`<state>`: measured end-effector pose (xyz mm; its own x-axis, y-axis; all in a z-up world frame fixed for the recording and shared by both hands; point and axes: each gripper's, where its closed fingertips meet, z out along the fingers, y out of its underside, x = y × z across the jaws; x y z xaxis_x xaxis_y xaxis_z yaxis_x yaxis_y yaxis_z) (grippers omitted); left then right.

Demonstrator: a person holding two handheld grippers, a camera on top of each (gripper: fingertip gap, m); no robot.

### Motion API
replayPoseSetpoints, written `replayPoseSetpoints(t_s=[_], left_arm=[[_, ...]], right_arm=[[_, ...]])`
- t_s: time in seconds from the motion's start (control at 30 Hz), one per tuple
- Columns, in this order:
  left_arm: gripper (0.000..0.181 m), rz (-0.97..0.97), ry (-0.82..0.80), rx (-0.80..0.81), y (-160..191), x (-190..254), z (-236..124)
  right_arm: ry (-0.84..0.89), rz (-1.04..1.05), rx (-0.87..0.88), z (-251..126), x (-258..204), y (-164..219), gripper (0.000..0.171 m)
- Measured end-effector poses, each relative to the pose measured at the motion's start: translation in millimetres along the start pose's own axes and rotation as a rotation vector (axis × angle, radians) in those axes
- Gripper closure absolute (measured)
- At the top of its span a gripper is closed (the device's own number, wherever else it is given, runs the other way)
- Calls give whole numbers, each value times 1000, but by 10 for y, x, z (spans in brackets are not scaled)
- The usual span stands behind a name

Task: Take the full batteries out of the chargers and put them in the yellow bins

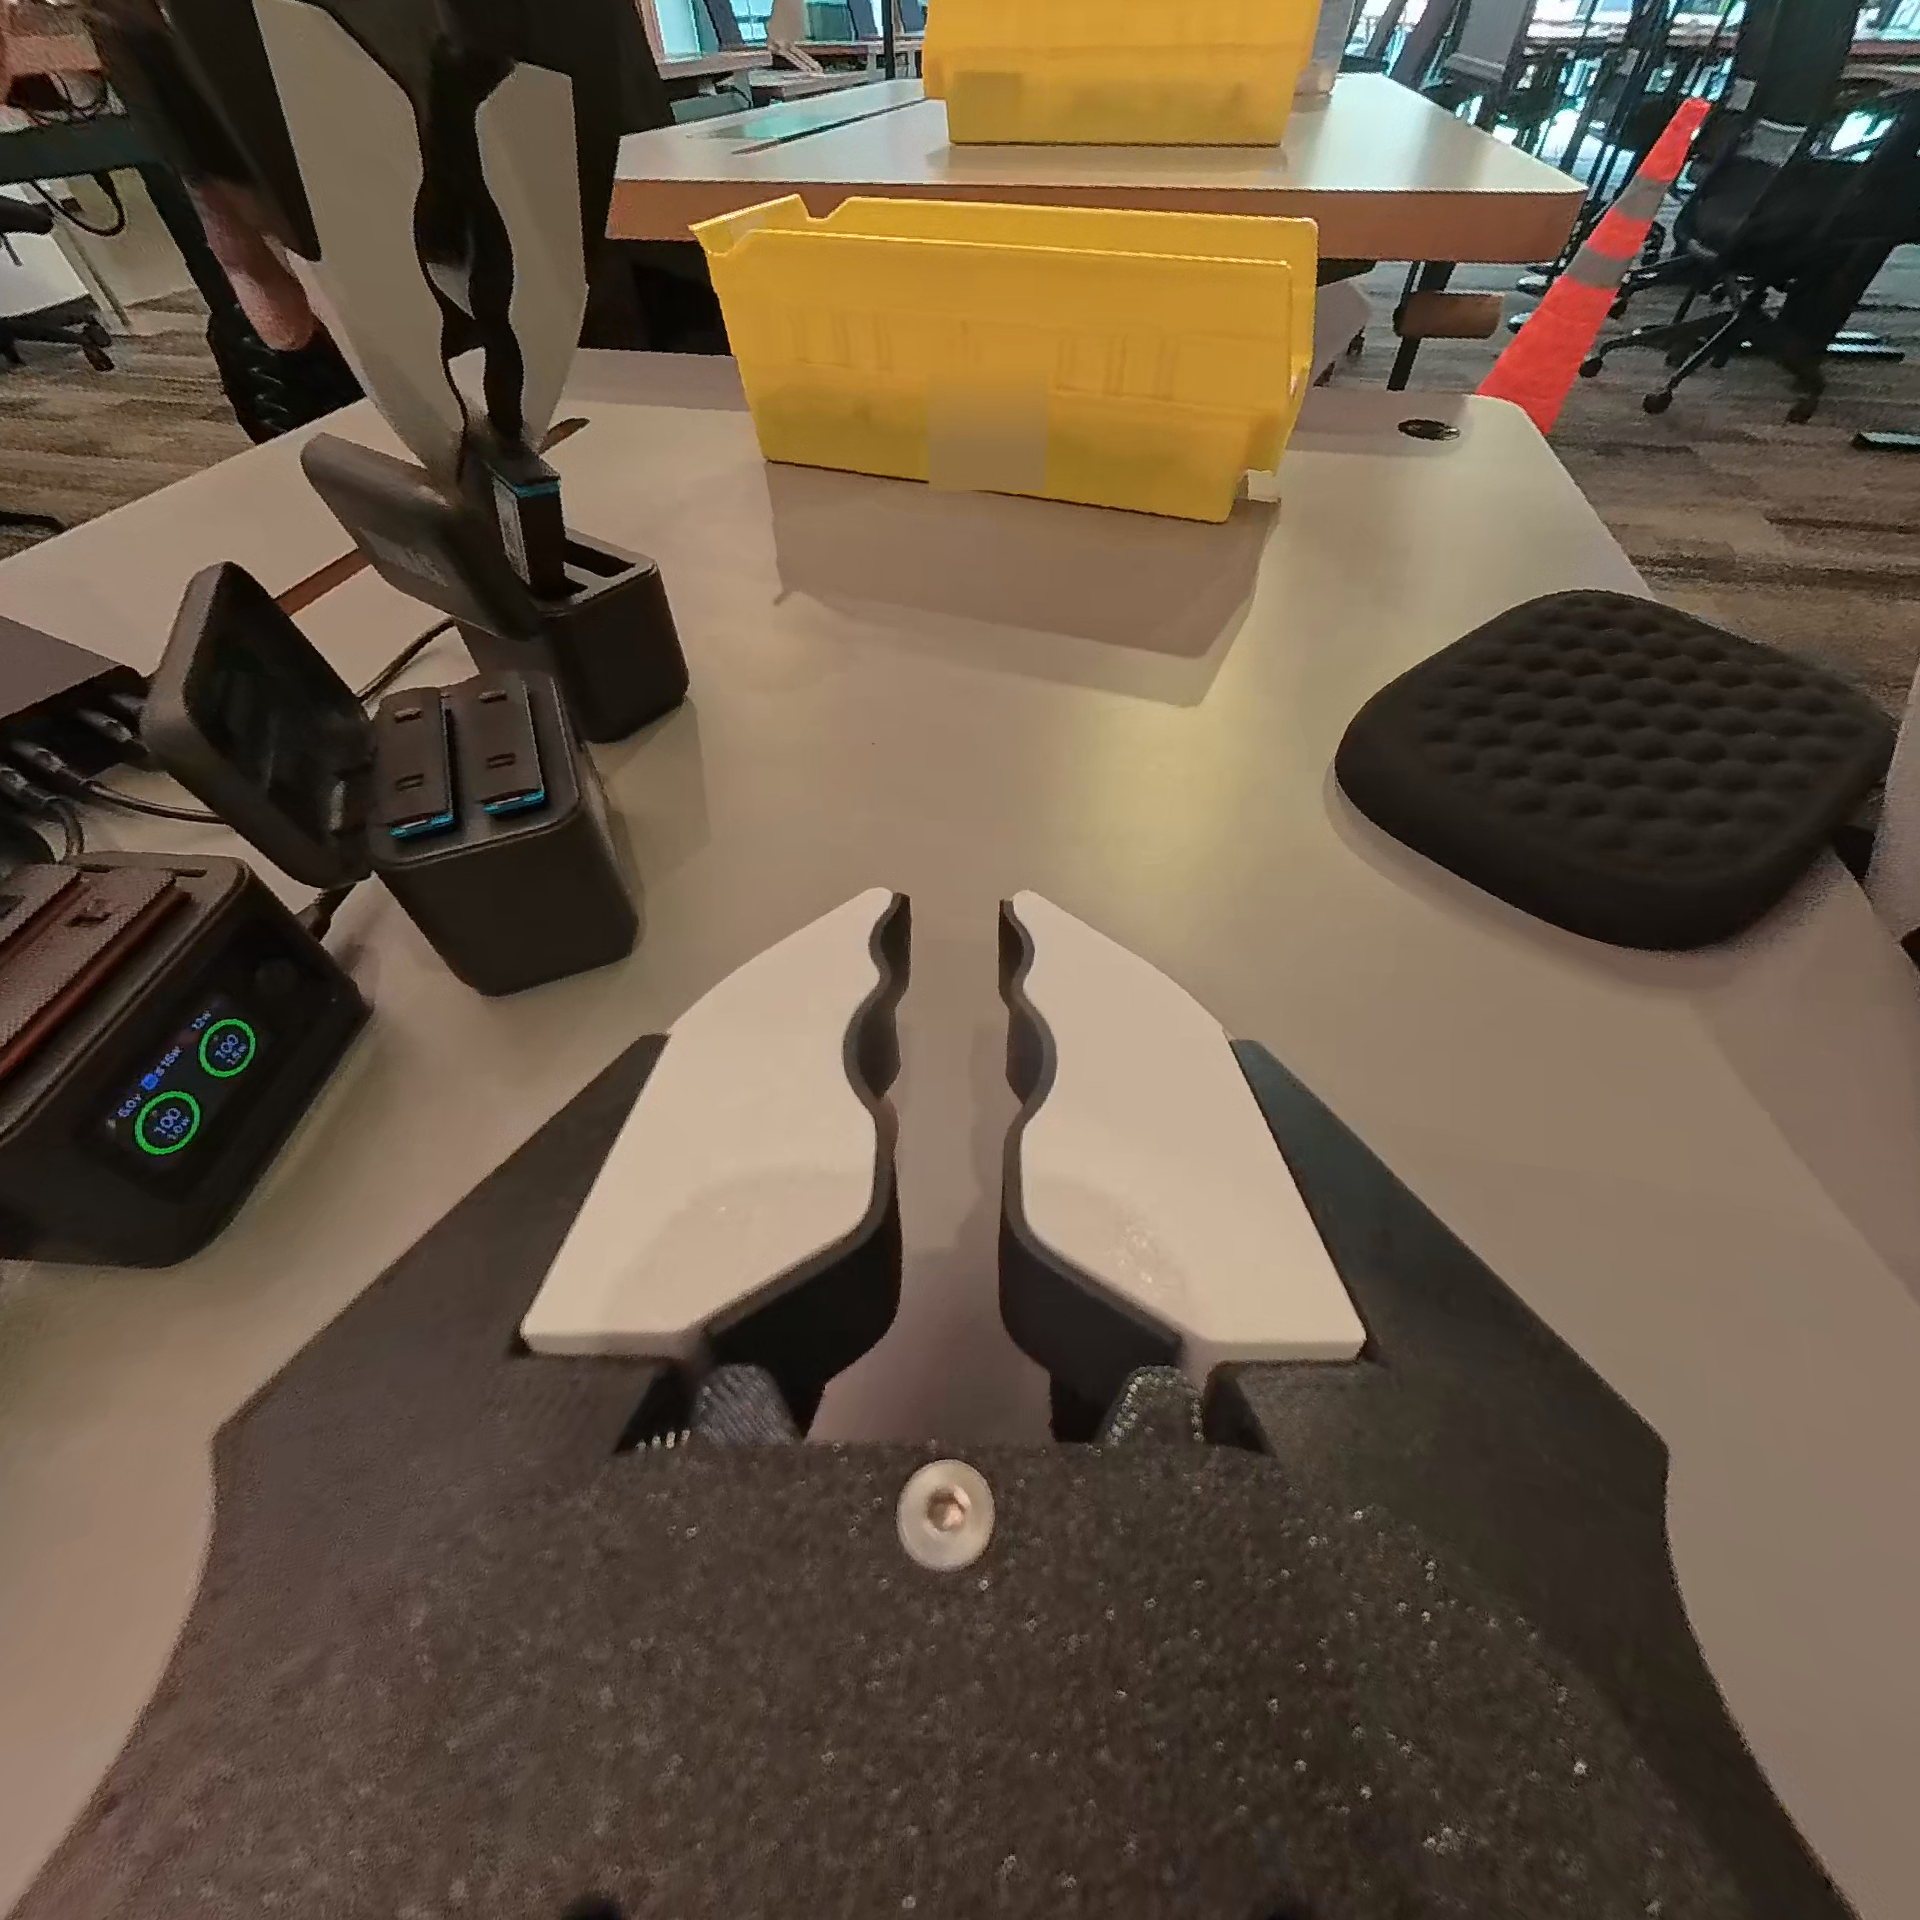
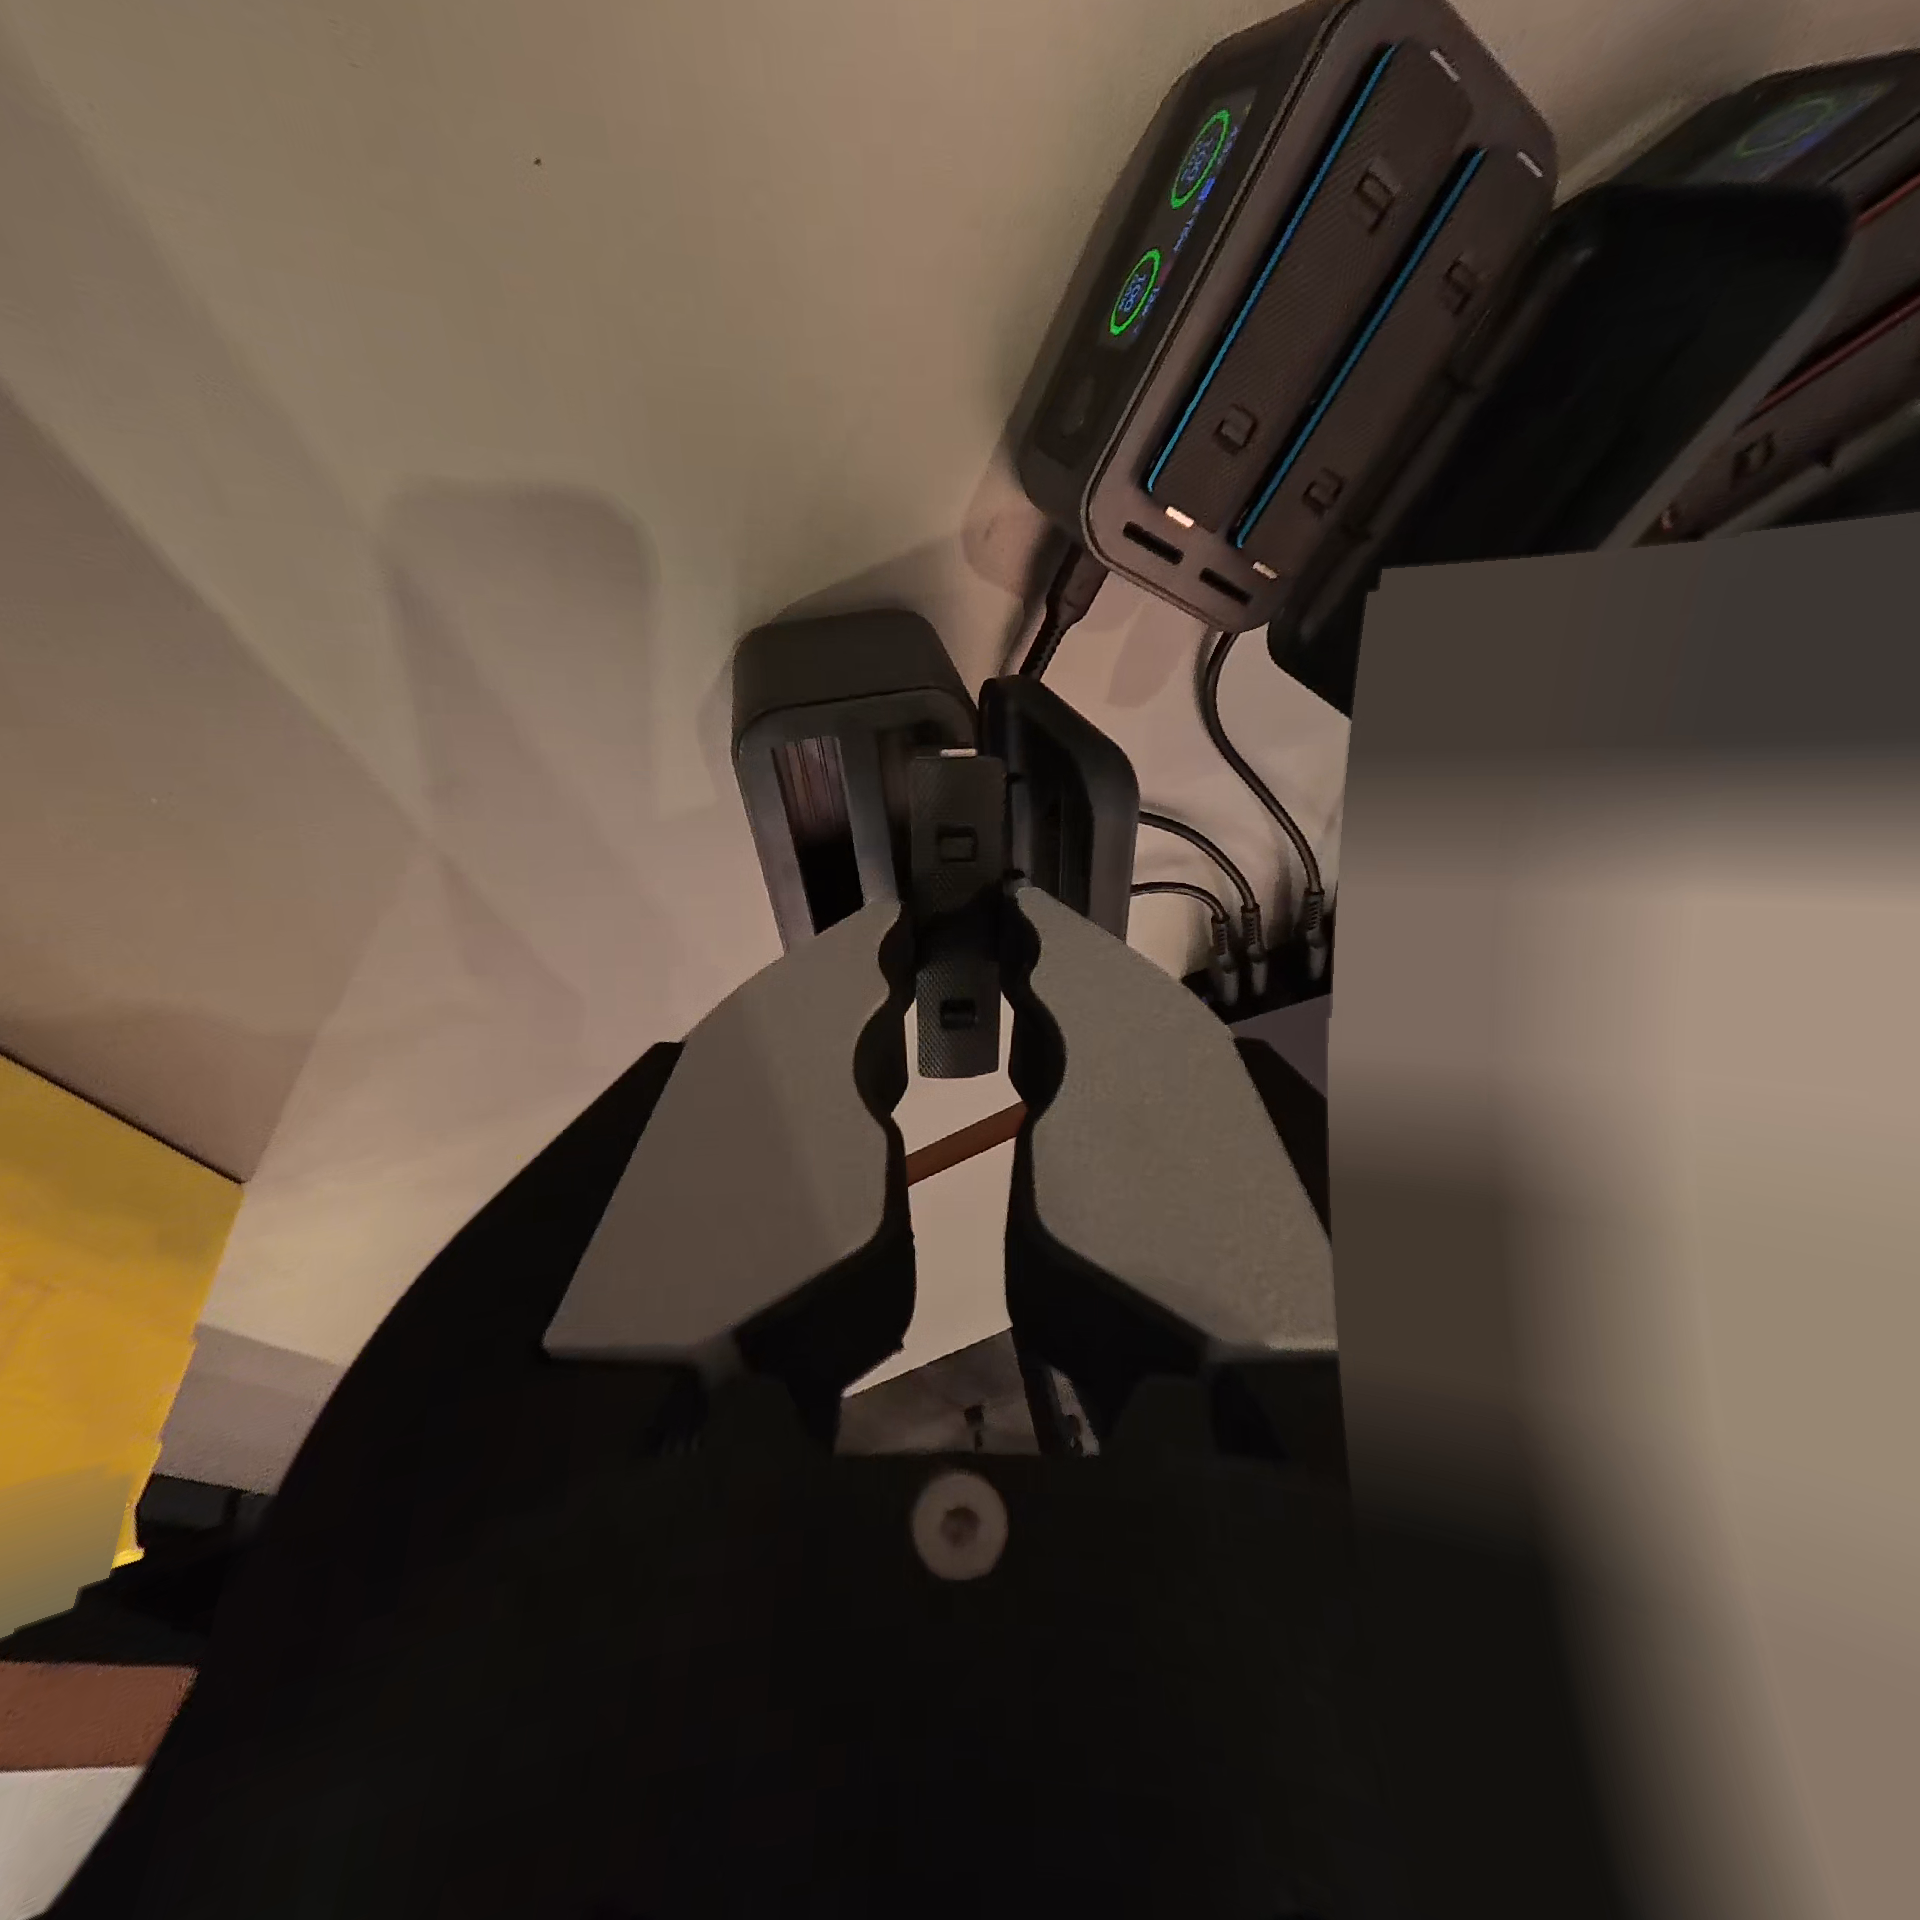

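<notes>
My right gripper (image 2: pixel 956 906) is shut on a black battery (image 2: pixel 951 831) with a blue edge and holds it upright over the far charger (image 2: pixel 842 686). The battery's lower end is at the mouth of the slot, next to an empty slot (image 2: pixel 821 842). The left wrist view shows the same grip: the right gripper (image 1: pixel 499 436), the battery (image 1: pixel 528 520) and the far charger (image 1: pixel 623 644). My left gripper (image 1: pixel 951 914) hovers over the bare table, slightly open and empty. The middle charger (image 1: pixel 509 894) holds two batteries. A yellow bin (image 1: pixel 997 353) stands behind.
A near charger (image 1: pixel 156 1081) with a lit screen sits at the left edge. A black dimpled pad (image 1: pixel 1610 769) lies at the right. A second yellow bin (image 1: pixel 1112 73) stands on the far table, and an orange cone (image 1: pixel 1590 270) is on the floor. Cables (image 2: pixel 1236 790) run beside the chargers.
</notes>
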<state>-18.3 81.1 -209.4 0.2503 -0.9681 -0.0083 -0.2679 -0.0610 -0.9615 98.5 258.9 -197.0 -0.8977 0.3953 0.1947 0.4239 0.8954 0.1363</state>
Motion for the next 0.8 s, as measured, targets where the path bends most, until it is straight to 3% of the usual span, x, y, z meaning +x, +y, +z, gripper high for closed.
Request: replayPoseSetpoints(t_s=[0.8], left_arm=[[168,-17,13,-7,11,-5,5]], right_arm=[[-43,-78,-26,194,-55,21,156]])
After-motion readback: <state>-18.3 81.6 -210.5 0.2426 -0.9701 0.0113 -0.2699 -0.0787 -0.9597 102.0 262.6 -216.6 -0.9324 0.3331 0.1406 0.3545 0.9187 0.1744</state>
